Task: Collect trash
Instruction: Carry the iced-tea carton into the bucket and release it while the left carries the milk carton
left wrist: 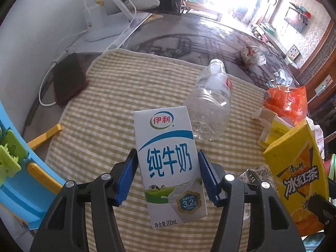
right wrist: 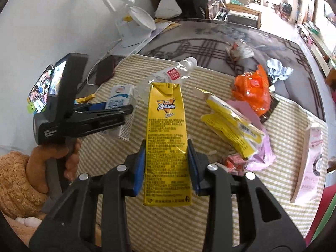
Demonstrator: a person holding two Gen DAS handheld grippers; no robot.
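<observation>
A white and blue milk carton (left wrist: 170, 168) hangs above the yellow-striped mat (left wrist: 100, 109), and my left gripper (left wrist: 167, 155) is shut on it, blue pads pressing both sides. My right gripper (right wrist: 167, 147) is shut on a yellow iced-tea carton (right wrist: 166, 126), also held off the mat. The right wrist view shows the left gripper (right wrist: 117, 109) from the side with the milk carton (right wrist: 119, 100), a hand below it. The yellow carton (left wrist: 298, 172) appears at the right edge of the left wrist view.
A crushed clear bottle (left wrist: 212, 100) lies on the mat beyond the cartons. An orange bag (right wrist: 252, 90), a flattened yellow box (right wrist: 231, 121), pink wrapping (right wrist: 262, 153) and a pink-white carton (right wrist: 310, 163) lie to the right. A dark phone (left wrist: 67, 79) and a white lamp base (left wrist: 98, 27) are at the left.
</observation>
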